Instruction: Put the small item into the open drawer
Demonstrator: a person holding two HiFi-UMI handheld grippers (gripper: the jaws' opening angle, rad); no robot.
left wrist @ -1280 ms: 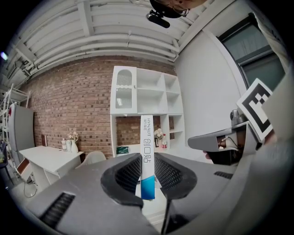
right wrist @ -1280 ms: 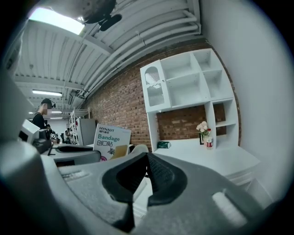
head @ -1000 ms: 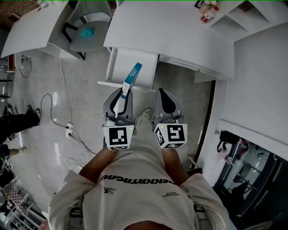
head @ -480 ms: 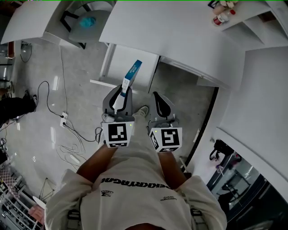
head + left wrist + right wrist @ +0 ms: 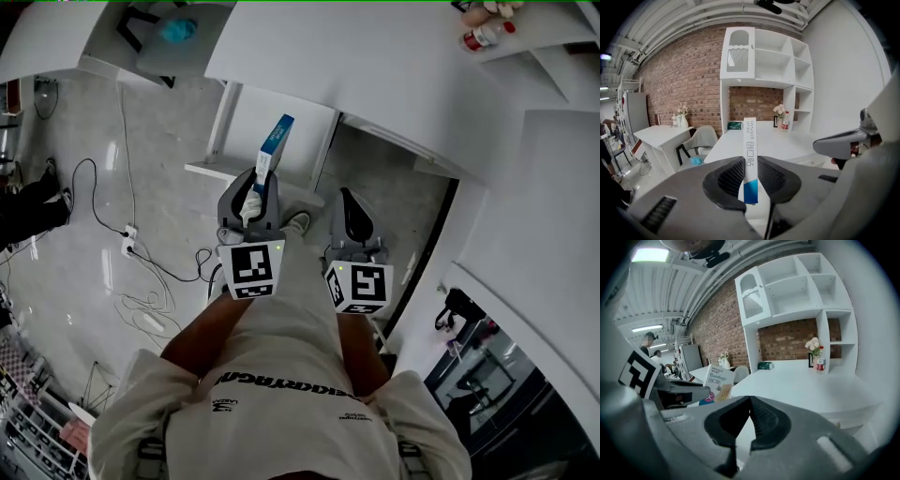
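Note:
A slim white-and-blue bandage box [image 5: 275, 141] stands up out of my left gripper [image 5: 260, 186], which is shut on its lower end. In the left gripper view the box [image 5: 750, 154] rises upright between the dark pads. The white open drawer [image 5: 305, 141] juts out from under the desk, directly beyond the box in the head view. My right gripper [image 5: 349, 200] hangs beside the left one, a little to its right, shut with nothing in it. In the right gripper view its jaws [image 5: 750, 400] meet, and the box [image 5: 718, 380] shows at the left.
A white desk [image 5: 394, 66] runs across the top, with a tall white shelf unit [image 5: 764, 61] on it. A chair [image 5: 173, 37] with a blue thing on its seat stands at top left. Cables and a power strip [image 5: 131, 258] lie on the floor at left. My shoe [image 5: 298, 223] shows between the grippers.
Both grippers have sunk together and edged toward the drawer, and the desk now looks larger in the head view. The left still holds the box; the right stays shut.

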